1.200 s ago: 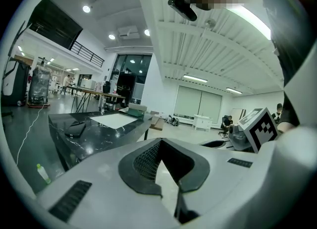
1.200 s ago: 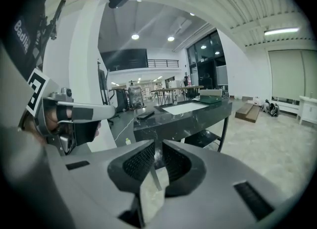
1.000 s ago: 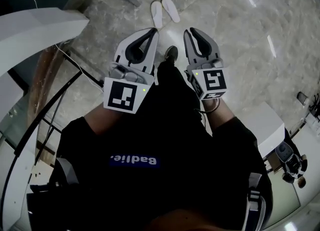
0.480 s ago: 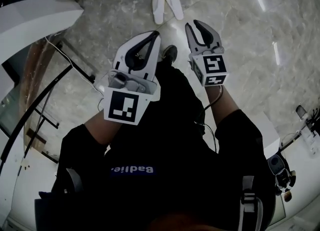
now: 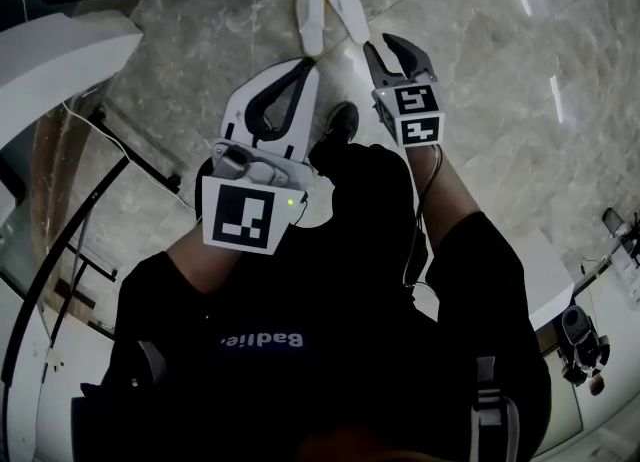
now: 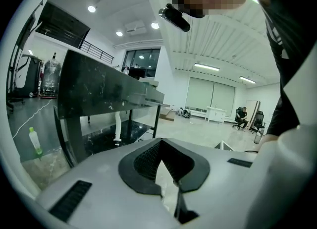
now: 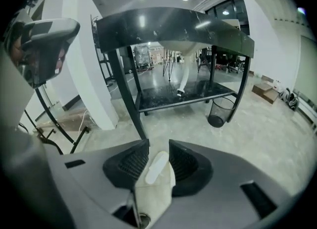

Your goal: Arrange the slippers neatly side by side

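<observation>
Two white slippers (image 5: 310,20) (image 5: 347,10) lie close together on the marble floor at the top of the head view, toes slightly spread. My left gripper (image 5: 310,67) hangs above the floor short of the left slipper, its tips together and holding nothing; in its own view the left gripper (image 6: 161,141) shows no slipper. My right gripper (image 5: 385,48) is just right of and short of the right slipper. Its jaws have just been opening and stand apart with nothing gripped. In the right gripper view (image 7: 158,146) a white slipper (image 7: 157,167) shows on the floor through the gap.
The person's dark shoe (image 5: 342,120) stands between the grippers. A black-framed marble table (image 7: 173,25) with a lower shelf stands beyond the slippers, a black mesh bin (image 7: 218,114) beside it. A white curved counter (image 5: 60,40) and floor cables (image 5: 110,130) lie at left.
Both grippers have dropped toward the floor and closer to the slippers as the person bends down. The right gripper's jaws have spread apart; the left gripper's tips stay together.
</observation>
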The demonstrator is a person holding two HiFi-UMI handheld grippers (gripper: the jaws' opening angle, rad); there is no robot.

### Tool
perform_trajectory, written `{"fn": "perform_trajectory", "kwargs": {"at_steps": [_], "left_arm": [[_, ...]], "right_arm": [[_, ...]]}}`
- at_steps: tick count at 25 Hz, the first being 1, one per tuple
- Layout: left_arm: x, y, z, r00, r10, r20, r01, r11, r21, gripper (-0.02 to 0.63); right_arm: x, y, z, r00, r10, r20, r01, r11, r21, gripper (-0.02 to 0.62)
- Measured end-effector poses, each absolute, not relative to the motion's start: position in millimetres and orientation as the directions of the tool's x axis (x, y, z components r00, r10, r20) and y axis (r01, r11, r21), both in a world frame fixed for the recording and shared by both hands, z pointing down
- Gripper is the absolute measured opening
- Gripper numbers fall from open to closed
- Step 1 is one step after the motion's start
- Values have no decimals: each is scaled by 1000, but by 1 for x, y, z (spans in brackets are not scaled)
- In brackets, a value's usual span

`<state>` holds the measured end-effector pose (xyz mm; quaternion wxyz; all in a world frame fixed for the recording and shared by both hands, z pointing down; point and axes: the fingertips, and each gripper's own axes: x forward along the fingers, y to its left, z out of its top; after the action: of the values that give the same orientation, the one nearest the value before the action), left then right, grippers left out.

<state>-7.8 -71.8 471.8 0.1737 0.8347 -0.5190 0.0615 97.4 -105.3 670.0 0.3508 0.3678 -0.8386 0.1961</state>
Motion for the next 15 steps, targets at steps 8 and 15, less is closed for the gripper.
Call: {"fn": "perform_trajectory", "kwargs": {"at_steps": [8, 15], "left_arm": [[-17, -90, 561, 458, -856, 239, -884, -410, 224, -6], [-26, -113, 654, 453, -871, 187, -886, -418, 200, -6]], "right_arm": [[94, -119, 790, -445, -425, 789, -715, 699, -26, 135], [90, -153, 904, -417, -393, 819, -684, 729, 2, 135]]}}
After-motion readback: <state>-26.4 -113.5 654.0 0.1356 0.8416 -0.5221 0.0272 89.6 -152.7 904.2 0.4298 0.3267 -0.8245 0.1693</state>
